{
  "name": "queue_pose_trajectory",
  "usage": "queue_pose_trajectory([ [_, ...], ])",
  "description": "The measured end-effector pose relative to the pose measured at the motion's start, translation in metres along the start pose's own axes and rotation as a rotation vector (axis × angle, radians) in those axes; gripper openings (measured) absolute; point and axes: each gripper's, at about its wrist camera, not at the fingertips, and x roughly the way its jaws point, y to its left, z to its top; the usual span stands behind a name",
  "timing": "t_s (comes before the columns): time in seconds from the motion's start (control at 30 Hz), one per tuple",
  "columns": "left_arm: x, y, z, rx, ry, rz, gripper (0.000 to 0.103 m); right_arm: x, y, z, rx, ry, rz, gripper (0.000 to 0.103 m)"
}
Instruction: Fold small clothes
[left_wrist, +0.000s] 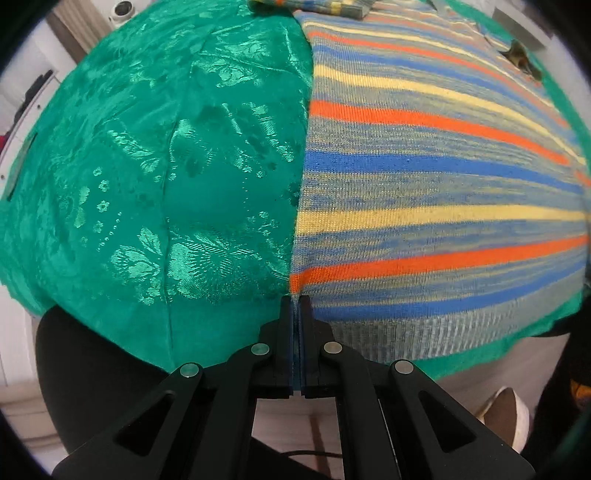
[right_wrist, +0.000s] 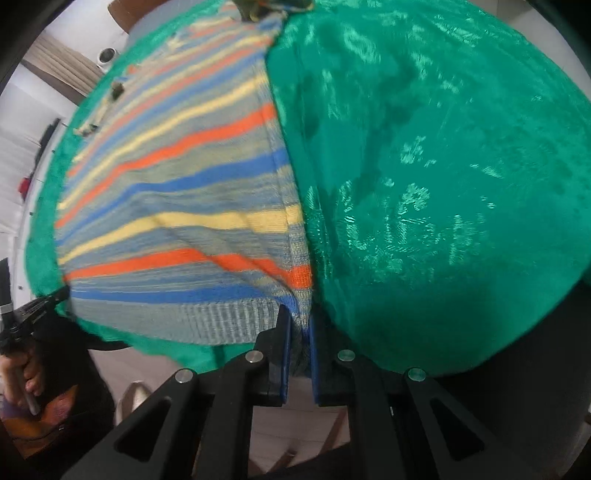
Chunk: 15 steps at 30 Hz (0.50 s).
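Striped knit garment (left_wrist: 424, 206) lies flat on your green-draped counter (left_wrist: 155, 166). Your left claw (left_wrist: 295, 306) is clamped on its near-left hem corner, your right claw (right_wrist: 300, 317) pinches the near-right corner, likely ready to lift the hem for folding.

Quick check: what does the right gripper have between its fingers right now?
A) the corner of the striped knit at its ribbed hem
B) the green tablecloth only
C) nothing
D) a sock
A: the right gripper is closed on the striped knit's hem corner, its fabric bunched between the fingers.
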Motion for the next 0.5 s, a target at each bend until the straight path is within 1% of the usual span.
queue_pose_trajectory([
  [0.1, -0.001, -0.002, 0.001, -0.004, -0.004, -0.005, 0.003, -0.001, 0.004, 0.003, -0.022, 0.008, -0.012, 0.010],
  [0.17, -0.008, 0.002, 0.000, -0.010, -0.006, -0.028, 0.012, -0.008, 0.006, 0.002, -0.040, 0.020, 0.002, 0.024],
  [0.2, -0.016, 0.009, -0.005, -0.015, -0.002, -0.035, 0.026, -0.015, 0.006, 0.002, -0.051, 0.031, -0.010, 0.041],
  [0.23, -0.025, 0.018, -0.009, -0.021, -0.003, -0.036, 0.039, -0.022, 0.005, 0.002, -0.063, 0.033, -0.021, 0.048],
  [0.27, -0.035, 0.024, -0.012, -0.031, -0.020, -0.038, 0.041, -0.034, 0.003, 0.004, -0.088, 0.024, -0.035, 0.048],
  [0.3, -0.049, 0.032, -0.014, -0.041, -0.046, -0.041, 0.041, -0.049, 0.001, 0.008, -0.116, 0.007, -0.069, 0.048],
  [0.33, -0.059, 0.039, -0.015, -0.049, -0.069, -0.039, 0.044, -0.064, 0.000, 0.012, -0.142, -0.014, -0.106, 0.049],
  [0.37, -0.072, 0.047, -0.014, -0.061, -0.101, -0.027, 0.046, -0.083, 0.001, 0.024, -0.179, -0.061, -0.157, 0.050],
  [0.4, -0.084, 0.054, -0.011, -0.077, -0.143, -0.006, 0.055, -0.099, 0.002, 0.036, -0.214, -0.108, -0.201, 0.055],
  [0.43, -0.092, 0.059, -0.008, -0.091, -0.175, 0.010, 0.061, -0.114, 0.005, 0.051, -0.256, -0.164, -0.245, 0.064],
  [0.47, -0.098, 0.063, -0.003, -0.108, -0.212, 0.025, 0.061, -0.128, 0.011, 0.071, -0.307, -0.221, -0.278, 0.069],
  [0.5, -0.105, 0.065, 0.005, -0.126, -0.258, 0.031, 0.062, -0.134, 0.021, 0.088, -0.356, -0.262, -0.290, 0.075],
])
